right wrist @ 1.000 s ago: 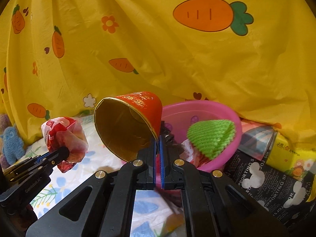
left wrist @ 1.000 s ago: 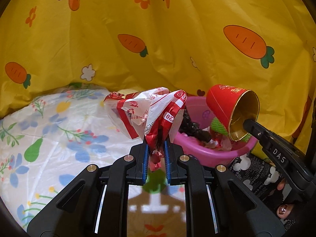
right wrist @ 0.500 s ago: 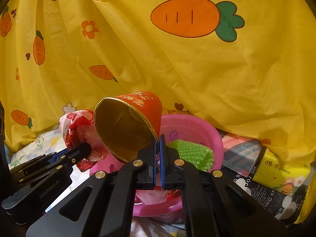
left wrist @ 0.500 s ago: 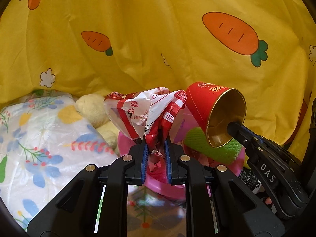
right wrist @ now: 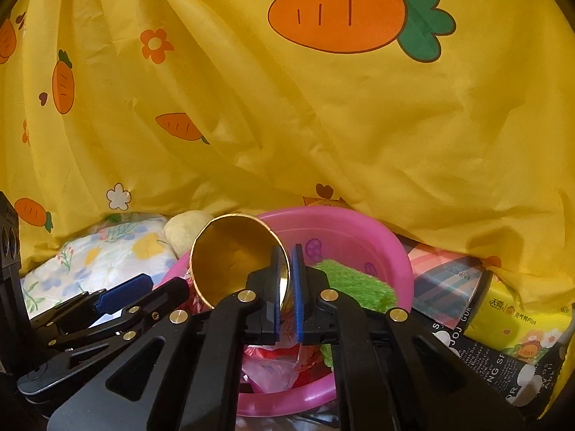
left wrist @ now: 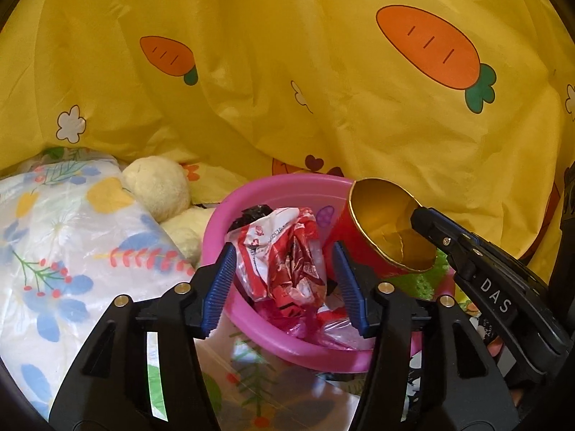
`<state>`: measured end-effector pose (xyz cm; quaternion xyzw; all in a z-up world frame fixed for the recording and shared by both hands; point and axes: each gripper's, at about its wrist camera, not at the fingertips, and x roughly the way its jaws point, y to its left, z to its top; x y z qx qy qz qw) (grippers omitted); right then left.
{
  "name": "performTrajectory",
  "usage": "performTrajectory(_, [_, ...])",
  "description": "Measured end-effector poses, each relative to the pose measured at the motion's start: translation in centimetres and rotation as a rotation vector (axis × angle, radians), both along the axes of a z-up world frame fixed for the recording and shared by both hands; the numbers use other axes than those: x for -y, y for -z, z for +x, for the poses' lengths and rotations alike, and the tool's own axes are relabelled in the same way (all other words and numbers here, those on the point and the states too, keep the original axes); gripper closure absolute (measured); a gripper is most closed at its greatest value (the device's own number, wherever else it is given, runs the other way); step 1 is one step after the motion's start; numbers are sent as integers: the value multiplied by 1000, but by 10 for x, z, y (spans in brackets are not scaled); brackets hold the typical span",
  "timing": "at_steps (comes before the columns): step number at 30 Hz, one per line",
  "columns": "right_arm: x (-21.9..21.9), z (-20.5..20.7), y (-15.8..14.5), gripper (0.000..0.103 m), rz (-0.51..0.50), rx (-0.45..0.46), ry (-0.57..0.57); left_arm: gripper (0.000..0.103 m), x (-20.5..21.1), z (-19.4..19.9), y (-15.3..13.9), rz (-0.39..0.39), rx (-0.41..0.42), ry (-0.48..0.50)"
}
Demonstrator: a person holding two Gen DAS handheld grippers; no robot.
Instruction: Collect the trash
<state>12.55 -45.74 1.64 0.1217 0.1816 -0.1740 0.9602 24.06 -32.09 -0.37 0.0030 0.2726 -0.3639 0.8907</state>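
- The left gripper (left wrist: pixel 284 280) has its blue-padded fingers (left wrist: pixel 217 287) spread wide, low in the centre of the left wrist view, touching nothing.
- Between those fingers, apart from both pads, a crumpled red and white wrapper (left wrist: pixel 284 258) sits over the pink basin (left wrist: pixel 251 319); whether it rests on the rubbish below cannot be told.
- The right gripper (right wrist: pixel 286 287) has its fingers (right wrist: pixel 274 287) pinching the rim of a red cup (right wrist: pixel 230 258) with a gold lining, at the centre of the right wrist view.
- The cup is tilted, mouth towards the camera, over the basin's left side. In the left wrist view it sits right of centre, just beside the wrapper.
- The basin also holds a green netted piece (right wrist: pixel 355 283) on its right and clear and red plastic scraps (right wrist: pixel 276 366) at the bottom.
- A cream plush toy (left wrist: pixel 161 186) lies left of the basin, against a floral cloth (left wrist: pixel 72 237).
- A yellow curtain (right wrist: pixel 323 125) with carrots fills the upper half of both views.
- At lower right of the right wrist view lie a black printed bag (right wrist: pixel 481 359) and a yellow tissue pack (right wrist: pixel 517 319).
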Motion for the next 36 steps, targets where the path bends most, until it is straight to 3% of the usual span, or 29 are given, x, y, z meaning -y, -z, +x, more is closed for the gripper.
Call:
performTrajectory(1, [0, 0, 0, 93, 2, 0, -1, 33, -3, 0, 0, -9, -2, -6])
performTrajectory(3, [2, 1, 0, 87, 5, 0, -3, 29, -9, -1, -1, -18, 1, -30])
performTrajectory(5, [1, 1, 0, 65, 5, 0, -3, 24, -15, -3, -2, -20, 2, -49])
performTrajectory(7, [0, -2, 0, 55, 4, 8, -4, 16, -23, -5, -3, -21, 12, -84])
performTrajectory(10, [-4, -9, -1, 46, -6, 25, -2, 12, -35, -10, -4, -22, 17, -133])
performTrajectory(17, [-21, -22, -3, 16, -51, 39, -9, 6, -56, -29, -8, 32, 73, -228])
performTrajectory(22, [-40, -28, 1, 6, -73, 16, -23, 6, -79, -41, -8, 63, 98, -298])
performTrajectory(36, [-99, -48, 13, 6, -103, -6, -37, 6, -157, -93, -4, 113, 139, -464])
